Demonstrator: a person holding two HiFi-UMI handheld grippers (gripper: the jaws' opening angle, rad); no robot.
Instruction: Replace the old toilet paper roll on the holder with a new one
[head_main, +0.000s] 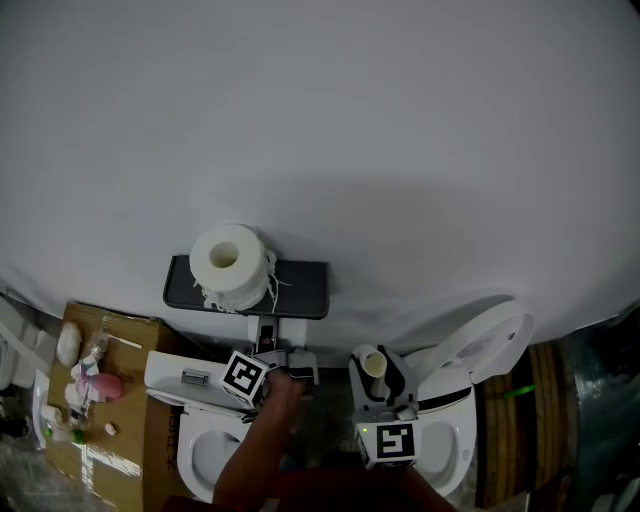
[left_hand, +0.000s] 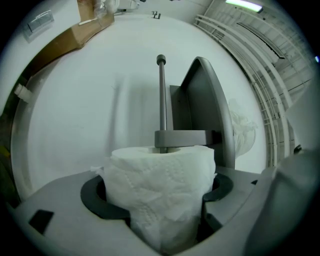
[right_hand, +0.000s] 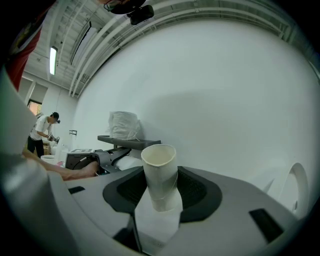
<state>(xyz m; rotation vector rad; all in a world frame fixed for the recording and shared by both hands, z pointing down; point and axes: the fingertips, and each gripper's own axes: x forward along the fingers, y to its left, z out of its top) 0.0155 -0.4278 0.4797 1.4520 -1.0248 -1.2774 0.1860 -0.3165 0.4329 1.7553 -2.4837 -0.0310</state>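
**Head view:** your left tool (head_main: 288, 360) is just below the holder (head_main: 300, 290). Your right tool (head_main: 380, 376), farther off, clamps the empty tube (head_main: 372, 364).

**Left gripper view:** jaws clamp the new roll (left_hand: 160, 195), its core roughly in line with the rod (left_hand: 161, 100) just behind.

**Right gripper view:** the tube stands upright between the jaws.

Head camera steeply downward, all views share holder (head_main: 300, 288)

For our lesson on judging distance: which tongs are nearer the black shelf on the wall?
Left. In the head view the left tongs sit just below the black shelf; the right tongs are farther off, to its lower right.
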